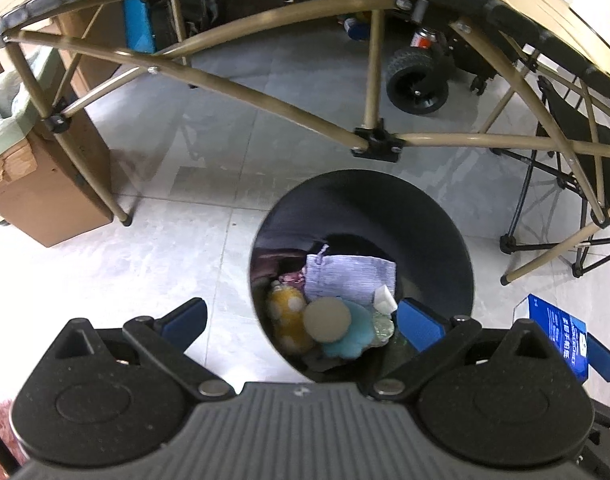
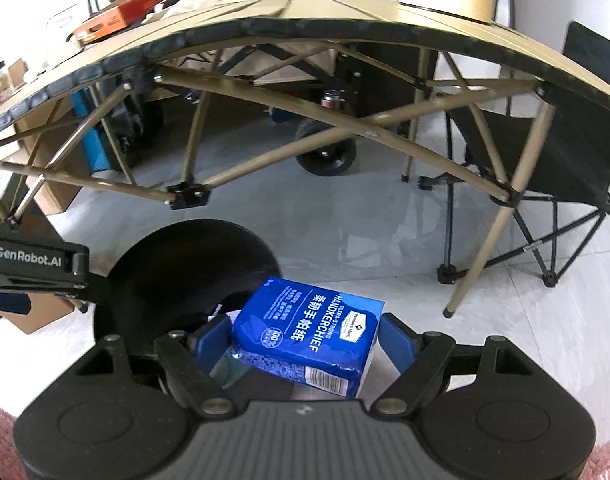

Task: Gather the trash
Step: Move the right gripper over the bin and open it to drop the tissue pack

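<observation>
- Right gripper (image 2: 305,334): clamped wide across a blue tissue pack (image 2: 305,328), pads against both ends.
- Pack carried at near right rim of the black bin (image 2: 193,256), not yet over the mouth.
- Left gripper (image 1: 301,320): spread wide, empty, above the bin; trash already inside.
- Step in hand: carry to bin.
- Next, likely: shift pack left over the opening, then release.

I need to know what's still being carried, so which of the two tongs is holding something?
The right tongs: their blue pads clamp a blue handkerchief pack beside the black bin. The left tongs stand open and empty above it.
</observation>
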A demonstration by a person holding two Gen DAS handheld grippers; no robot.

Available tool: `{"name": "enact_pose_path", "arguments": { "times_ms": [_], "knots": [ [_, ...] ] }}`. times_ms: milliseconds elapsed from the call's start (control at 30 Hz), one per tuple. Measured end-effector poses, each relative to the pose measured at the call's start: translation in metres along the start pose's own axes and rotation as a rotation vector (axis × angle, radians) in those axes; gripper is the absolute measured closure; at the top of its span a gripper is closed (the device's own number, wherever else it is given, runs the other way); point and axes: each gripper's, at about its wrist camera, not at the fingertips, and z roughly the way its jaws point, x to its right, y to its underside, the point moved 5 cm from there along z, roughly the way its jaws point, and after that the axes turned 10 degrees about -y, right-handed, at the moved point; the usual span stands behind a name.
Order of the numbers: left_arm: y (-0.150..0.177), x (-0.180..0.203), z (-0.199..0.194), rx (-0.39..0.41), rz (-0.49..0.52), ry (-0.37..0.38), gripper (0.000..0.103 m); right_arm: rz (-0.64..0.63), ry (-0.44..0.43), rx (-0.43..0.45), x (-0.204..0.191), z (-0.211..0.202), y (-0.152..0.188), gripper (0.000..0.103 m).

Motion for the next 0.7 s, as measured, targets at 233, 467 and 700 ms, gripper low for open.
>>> {"name": "enact_pose_path", "arguments": {
  "times_ms": [233,467,700],
  "knots": [
    [0.002,-0.029,0.002,0.002,-0.036,-0.025,0.000,-0.046,-0.023,-0.011,-0.027,0.011,-0.007,0.023],
    [0.005,-0.059,0.010,-0.013,-0.075,-0.044,0.000,-0.094,-0.044,-0.032,-0.054,0.024,-0.012,0.023],
    [0.010,-0.089,0.019,-0.032,-0.111,-0.073,0.000,-0.130,-0.064,-0.061,-0.075,0.039,-0.016,0.023]
  ]
}}
